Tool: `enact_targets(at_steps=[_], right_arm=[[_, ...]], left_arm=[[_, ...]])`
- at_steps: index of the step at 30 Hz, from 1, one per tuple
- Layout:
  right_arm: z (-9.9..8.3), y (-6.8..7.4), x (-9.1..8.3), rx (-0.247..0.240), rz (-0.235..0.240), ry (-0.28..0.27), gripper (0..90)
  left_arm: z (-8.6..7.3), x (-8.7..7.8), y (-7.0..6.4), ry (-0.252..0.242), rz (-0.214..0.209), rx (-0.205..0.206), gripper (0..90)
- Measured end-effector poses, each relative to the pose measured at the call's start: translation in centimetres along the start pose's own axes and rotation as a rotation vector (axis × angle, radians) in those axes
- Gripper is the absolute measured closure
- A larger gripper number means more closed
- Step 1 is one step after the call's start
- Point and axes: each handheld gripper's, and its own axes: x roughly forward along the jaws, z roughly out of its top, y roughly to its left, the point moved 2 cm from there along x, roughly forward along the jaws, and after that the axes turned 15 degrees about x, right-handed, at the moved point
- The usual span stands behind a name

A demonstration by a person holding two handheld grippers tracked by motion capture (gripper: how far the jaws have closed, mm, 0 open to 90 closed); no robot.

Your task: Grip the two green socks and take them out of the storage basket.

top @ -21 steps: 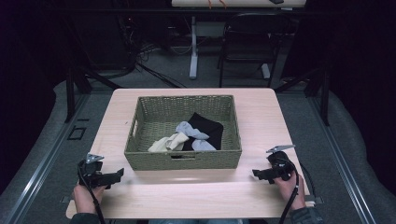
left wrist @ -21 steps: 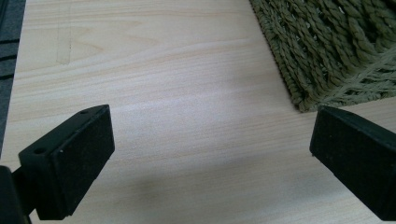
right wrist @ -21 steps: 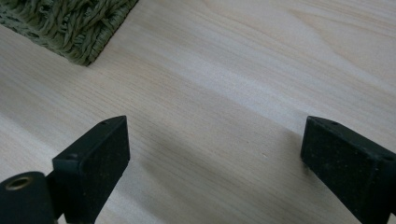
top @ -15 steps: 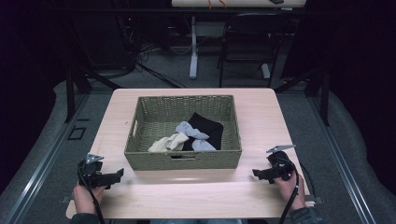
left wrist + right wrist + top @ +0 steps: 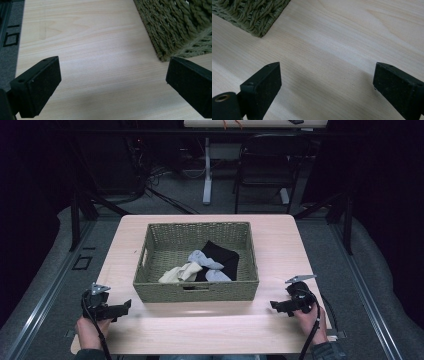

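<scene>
A woven green basket (image 5: 196, 290) stands in the middle of the light wood table (image 5: 200, 330). Inside it lie a black cloth (image 5: 222, 255), a pale grey-blue cloth (image 5: 202, 259) and a cream cloth (image 5: 181, 273). My left gripper (image 5: 125, 306) rests low at the table's near left, jaws open, nothing between them; the basket's corner (image 5: 180, 30) lies just beyond its right jaw. My right gripper (image 5: 274, 306) sits at the near right, also open and empty, with the basket's other corner (image 5: 254, 15) at its upper left.
The table's left edge and the grey floor (image 5: 7, 37) lie close to my left gripper. Beyond the table stand a dark chair (image 5: 267, 170) and a white desk leg (image 5: 207, 170). Bare tabletop stretches between the two grippers in front of the basket.
</scene>
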Motion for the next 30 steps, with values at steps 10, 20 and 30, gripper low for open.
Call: enact_targets(at_steps=[10, 20, 30], right_arm=[[-0.1, 0.3, 0.1, -0.012, -0.007, 0.004, 7.5], [0.0, 0.2, -0.1, -0.012, -0.004, -0.002, 7.5], [0.0, 0.2, -0.1, -0.011, -0.001, -0.005, 7.5]], left_arm=[[0.5, -1.9, 0.5, -0.039, 0.020, -0.020, 0.0], [1.9, -3.5, 0.6, -0.066, 0.013, -0.032, 0.0], [4.8, -4.9, 0.4, -0.096, -0.023, -0.003, 0.0]])
